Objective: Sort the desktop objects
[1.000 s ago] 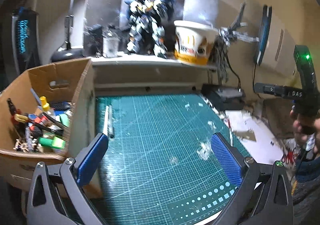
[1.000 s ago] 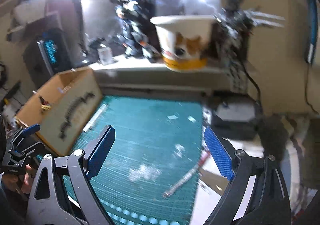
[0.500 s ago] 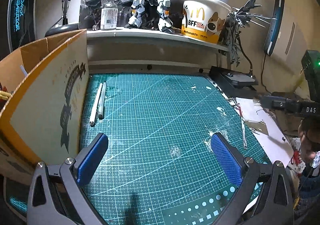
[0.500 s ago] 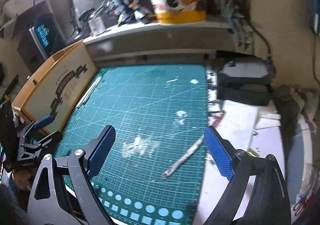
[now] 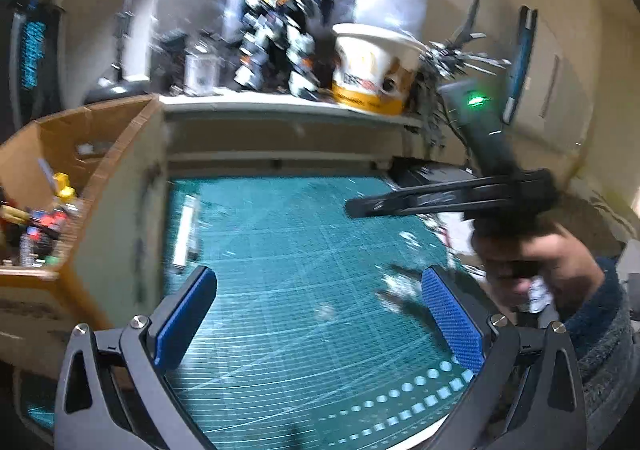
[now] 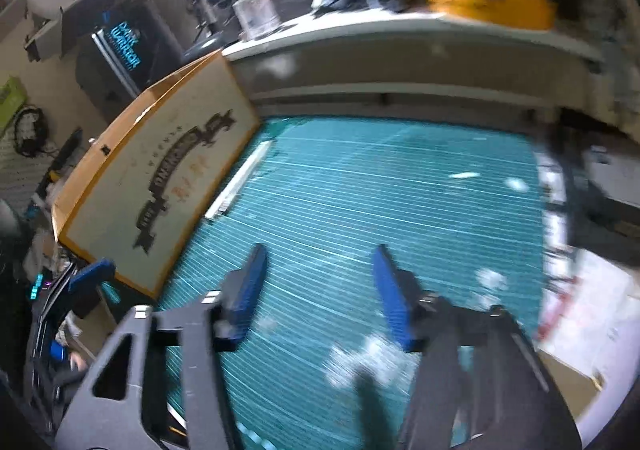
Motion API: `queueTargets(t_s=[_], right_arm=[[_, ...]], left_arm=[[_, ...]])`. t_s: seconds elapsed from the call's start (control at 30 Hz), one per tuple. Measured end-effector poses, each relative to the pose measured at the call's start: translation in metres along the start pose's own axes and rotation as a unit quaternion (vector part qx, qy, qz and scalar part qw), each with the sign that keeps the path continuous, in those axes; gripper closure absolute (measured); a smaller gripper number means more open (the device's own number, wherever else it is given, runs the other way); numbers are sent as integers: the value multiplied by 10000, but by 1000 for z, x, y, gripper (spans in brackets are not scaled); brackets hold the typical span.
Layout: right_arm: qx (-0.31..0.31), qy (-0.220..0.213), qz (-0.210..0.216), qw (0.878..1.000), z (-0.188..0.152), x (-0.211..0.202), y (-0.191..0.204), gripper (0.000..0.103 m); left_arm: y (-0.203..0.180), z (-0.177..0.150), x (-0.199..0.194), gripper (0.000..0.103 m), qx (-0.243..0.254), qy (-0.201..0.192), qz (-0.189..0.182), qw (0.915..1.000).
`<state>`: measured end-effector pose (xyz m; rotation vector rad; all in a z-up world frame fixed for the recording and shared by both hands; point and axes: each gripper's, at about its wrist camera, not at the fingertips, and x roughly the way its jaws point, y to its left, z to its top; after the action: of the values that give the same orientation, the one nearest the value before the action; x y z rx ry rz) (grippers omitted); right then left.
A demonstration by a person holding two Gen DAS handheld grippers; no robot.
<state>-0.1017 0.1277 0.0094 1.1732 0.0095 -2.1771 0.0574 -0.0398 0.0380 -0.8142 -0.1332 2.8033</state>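
Both views are motion-blurred, the right wrist view the more so. The left tool (image 5: pixel 318 314) is over the green cutting mat (image 5: pixel 304 250) with its blue pads spread wide and nothing between them. The right tool (image 6: pixel 318 290) is also over the mat (image 6: pixel 380 189); its pads stand narrower but clearly apart, empty. In the left wrist view the right tool (image 5: pixel 400 201) appears side-on as a dark streak; its finger gap cannot be read there. The hand (image 5: pixel 536 262) holding it is smeared.

Two pale pens (image 5: pixel 186 234) lie on the mat just beside the cardboard box (image 5: pixel 120 185); blur merges them into one bar (image 6: pixel 240 181) in the right wrist view. The box holds mixed small items (image 5: pixel 40 226), too blurred to name, and its left part is cut off by the frame. White scraps (image 6: pixel 490 278) lie on the mat near the right edge.

On the shelf behind stand a robot figure (image 5: pixel 276 41) and a paper bucket (image 5: pixel 372 69); the bucket's top is cut off in the right wrist view.
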Motion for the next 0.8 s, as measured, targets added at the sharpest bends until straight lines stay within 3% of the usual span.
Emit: queueTargets(t_s=[0.13, 0.23, 0.3, 0.47, 0.57, 0.8], right_arm=[[-166, 256, 243, 9992, 18, 45, 27, 64], [-290, 447, 425, 9977, 32, 79, 47, 74], [-373, 574, 547, 9962, 41, 102, 61, 81], [-488, 724, 494, 9950, 48, 141, 90, 83], [-610, 723, 259, 9952, 55, 157, 98, 83], [-1142, 630, -525, 9901, 60, 187, 114, 80]], left_arm=[[9, 1, -23, 0, -136, -323, 395, 9986], [10, 0, -40, 0, -200, -620, 835, 9944], [11, 1, -52, 0, -202, -883, 1194, 9887], [13, 3, -71, 0, 7, -1343, 2215, 9659], [21, 3, -73, 0, -1, -1311, 2446, 9607], [37, -1, -74, 0, -117, -1069, 2374, 9654]])
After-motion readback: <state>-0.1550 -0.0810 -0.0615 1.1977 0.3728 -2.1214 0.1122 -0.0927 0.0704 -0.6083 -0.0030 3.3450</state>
